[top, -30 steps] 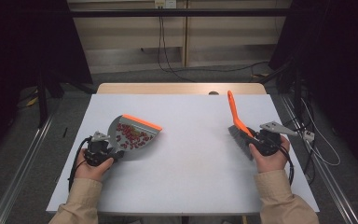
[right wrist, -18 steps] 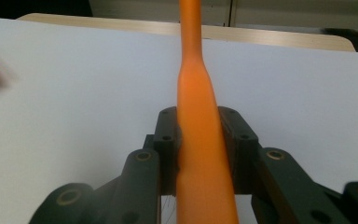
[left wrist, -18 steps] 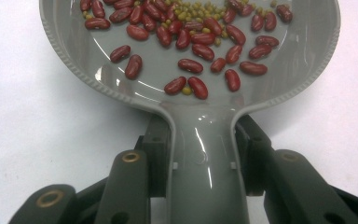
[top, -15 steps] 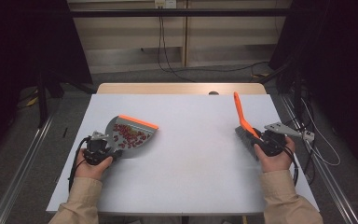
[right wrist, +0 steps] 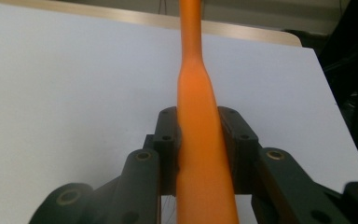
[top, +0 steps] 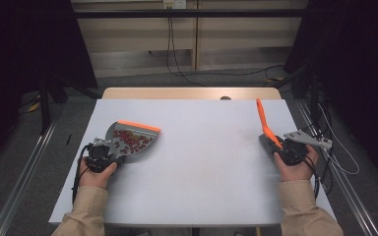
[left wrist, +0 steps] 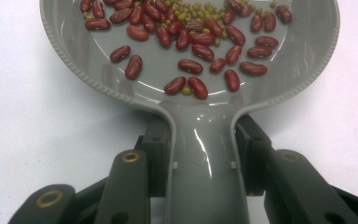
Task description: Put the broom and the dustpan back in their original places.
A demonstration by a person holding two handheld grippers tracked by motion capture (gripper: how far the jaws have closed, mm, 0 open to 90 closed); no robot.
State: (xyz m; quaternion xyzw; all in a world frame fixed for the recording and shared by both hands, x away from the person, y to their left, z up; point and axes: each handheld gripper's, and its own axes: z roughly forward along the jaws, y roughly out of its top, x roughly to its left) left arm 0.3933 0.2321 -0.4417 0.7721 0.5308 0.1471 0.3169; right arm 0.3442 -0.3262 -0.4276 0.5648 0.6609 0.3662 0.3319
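At table's left, left gripper (top: 109, 153) pinching dustpan (left wrist: 191, 65) handle; well apart rightward, right gripper (top: 279, 146) clamping orange brush (top: 263, 123), long axis pointing away.

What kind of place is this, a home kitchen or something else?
Most likely a lab or recording room, not a kitchen. A bare white table stands among dark curtains, metal floor rails run beside it, and loose cables hang behind. The dustpan of beans looks like a test prop.

The grey dustpan (left wrist: 200, 98) looks like glossy smooth plastic with a ribbed rim, the red beans (left wrist: 200, 51) in it shine, the orange brush handle (right wrist: 200, 140) is matt plastic, and the white desk (top: 206, 162) is matt.
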